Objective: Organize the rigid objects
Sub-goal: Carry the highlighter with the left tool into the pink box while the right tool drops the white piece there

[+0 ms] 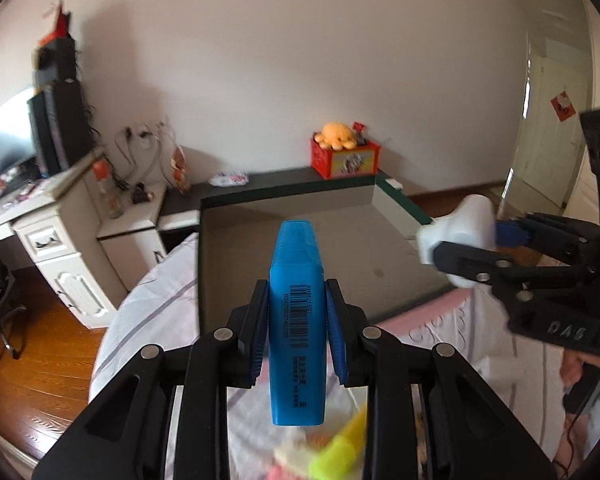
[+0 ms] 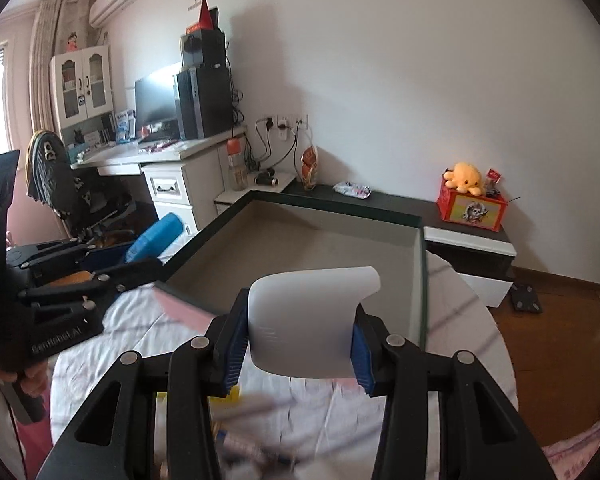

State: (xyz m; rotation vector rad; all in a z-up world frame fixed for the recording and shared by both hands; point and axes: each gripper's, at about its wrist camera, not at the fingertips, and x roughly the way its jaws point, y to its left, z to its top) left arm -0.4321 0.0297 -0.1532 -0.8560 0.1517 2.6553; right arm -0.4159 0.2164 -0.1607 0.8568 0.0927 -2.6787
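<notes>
My left gripper [image 1: 298, 324] is shut on a blue highlighter [image 1: 297, 320], held in the air just before the near edge of an open box with a dark green rim [image 1: 284, 197]. It also shows in the right wrist view [image 2: 156, 236], left of the box [image 2: 332, 210]. My right gripper [image 2: 300, 344] is shut on a white plastic object [image 2: 308, 320] over the box's near rim. In the left wrist view the right gripper [image 1: 472, 248] holds that white object [image 1: 456, 228] at the box's right edge. The inside of the box looks bare.
The box lies on a bed with a white and pink sheet [image 2: 140, 320]. Blurred yellow and pink small items [image 1: 336, 448] lie on the sheet below my left gripper. A red box with an orange plush [image 2: 472, 200] stands on a low cabinet behind. A desk [image 2: 172, 160] is at far left.
</notes>
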